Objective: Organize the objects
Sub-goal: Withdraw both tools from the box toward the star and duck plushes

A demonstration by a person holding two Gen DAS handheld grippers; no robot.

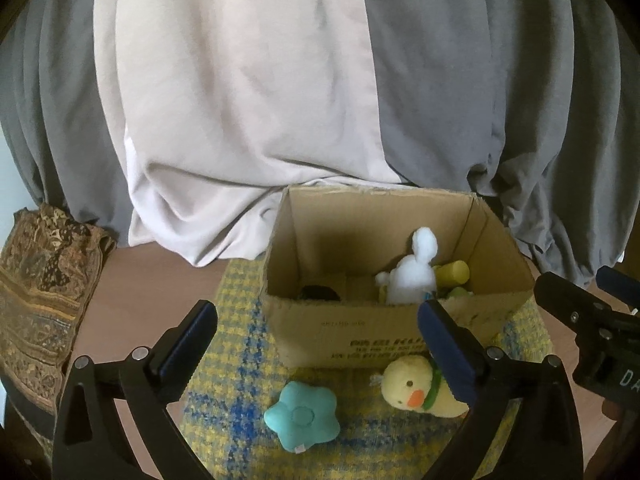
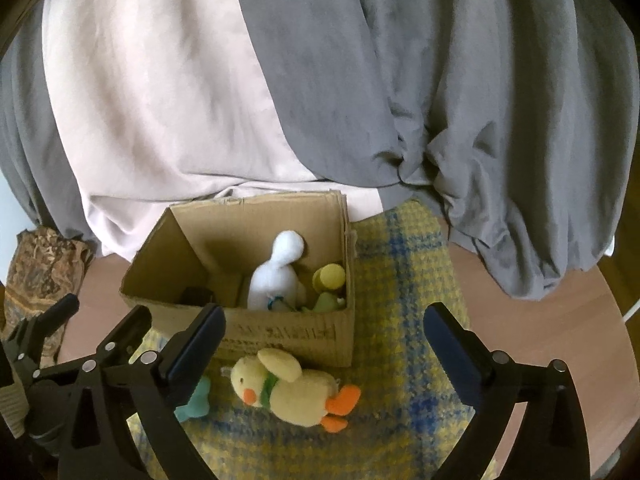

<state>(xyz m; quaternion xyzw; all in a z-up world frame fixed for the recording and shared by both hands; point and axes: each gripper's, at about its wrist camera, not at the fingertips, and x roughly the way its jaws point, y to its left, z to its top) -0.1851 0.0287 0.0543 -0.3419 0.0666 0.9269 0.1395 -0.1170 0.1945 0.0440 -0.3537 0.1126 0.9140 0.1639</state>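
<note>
Both grippers [image 1: 316,338] [image 2: 324,340] wide apart, nothing held

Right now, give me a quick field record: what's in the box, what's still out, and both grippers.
box: open cardboard box on the yellow-and-blue checked cloth
in box: white plush, yellow cylinder, something green beside it, a dark item at the left
still out: yellow duck and teal flower cushion, both on the cloth in front of the box
left gripper: open, empty, over the flower cushion
right gripper: open, empty, over the duck
backdrop: grey and pale curtains
</note>
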